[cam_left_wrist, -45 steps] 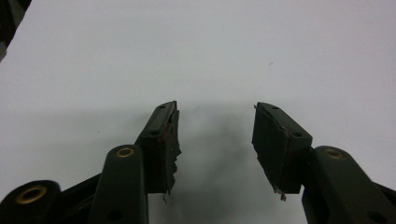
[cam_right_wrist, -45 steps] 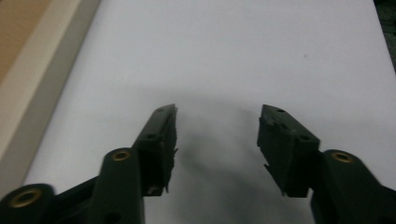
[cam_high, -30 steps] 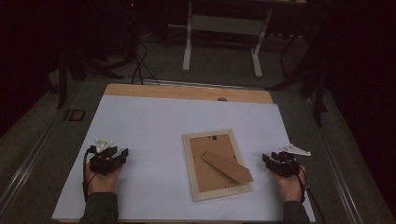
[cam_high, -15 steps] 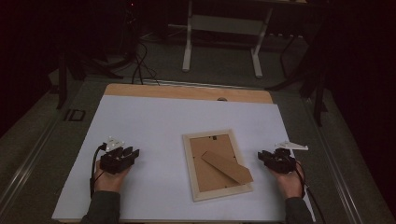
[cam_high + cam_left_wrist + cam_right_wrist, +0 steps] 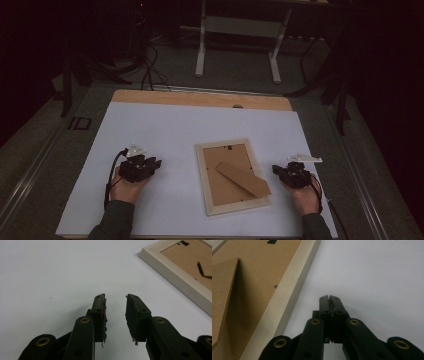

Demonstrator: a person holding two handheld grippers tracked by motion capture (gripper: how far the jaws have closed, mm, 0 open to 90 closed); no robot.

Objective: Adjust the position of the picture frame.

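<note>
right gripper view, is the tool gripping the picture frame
No, the right tool is shut on nothing, beside the picture frame, over the white table.

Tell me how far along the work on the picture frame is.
Barely begun. The picture frame lies face down on the white sheet, untouched. Right gripper has just closed on nothing beside its edge; left gripper, jaws apart and closing, holds nothing. Gripping the frame remains.

Dim room, dark surroundings; white table sheet (image 5: 165,135) evenly lit, soft shadows; high view slightly grainy.
</note>
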